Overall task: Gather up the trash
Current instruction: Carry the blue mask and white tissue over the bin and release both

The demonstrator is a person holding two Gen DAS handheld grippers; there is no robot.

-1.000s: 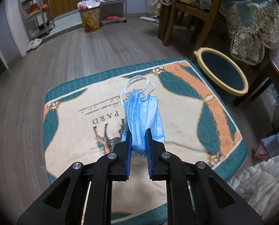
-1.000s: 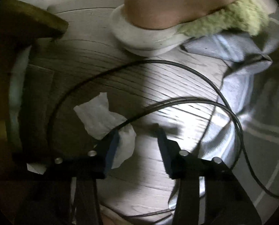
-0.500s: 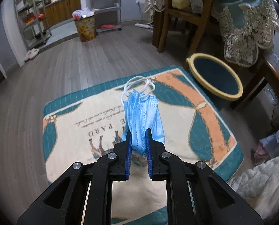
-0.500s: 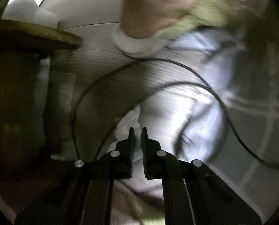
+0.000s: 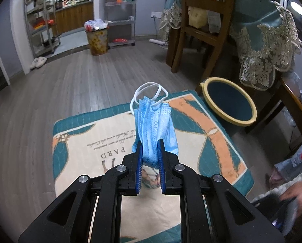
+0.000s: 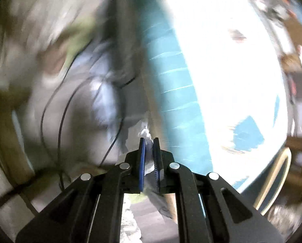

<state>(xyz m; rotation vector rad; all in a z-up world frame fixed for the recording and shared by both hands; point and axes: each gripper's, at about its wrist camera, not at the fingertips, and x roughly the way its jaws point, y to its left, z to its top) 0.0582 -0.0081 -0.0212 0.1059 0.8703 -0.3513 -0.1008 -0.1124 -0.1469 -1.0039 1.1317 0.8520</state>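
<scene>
Left gripper (image 5: 149,151): clenched on the lower part of a folded blue face mask (image 5: 154,125); pads pressing the folds from both sides.
Face mask, attitude: long axis stands up and away from the jaws; white ear loops (image 5: 148,93) at the far end, clear of the pads.
Face mask, position: carried in the air above the patterned mat (image 5: 86,141), touching nothing but the gripper.
Right gripper (image 6: 148,151): clamped nearly together on a scrap of white tissue (image 6: 145,134); a crumpled tuft shows past the fingertips and more hangs below the jaws. View heavily blurred.
Bin (image 5: 229,104): round, yellow rim, dark blue inside, mouth up; stands on the floor just beside the mat's far right corner, under the draped table (image 5: 268,40).
Bin, right wrist view: a pale curved edge (image 6: 276,180) at lower right is probably the same rim; too smeared to be sure.
Governing relation: the bin lies ahead and to the right of the left gripper, lower than the mask; the mask's free end already points roughly that way.
Nearer hand: judged the left by its view; the right one's distance cannot be read.
Next move, judged: carry each load over the open mouth, then let go.
Risk, judged: ear loops may snag on a pad at release.
Other bin (image 5: 97,38): full, far across the room, well apart.
</scene>
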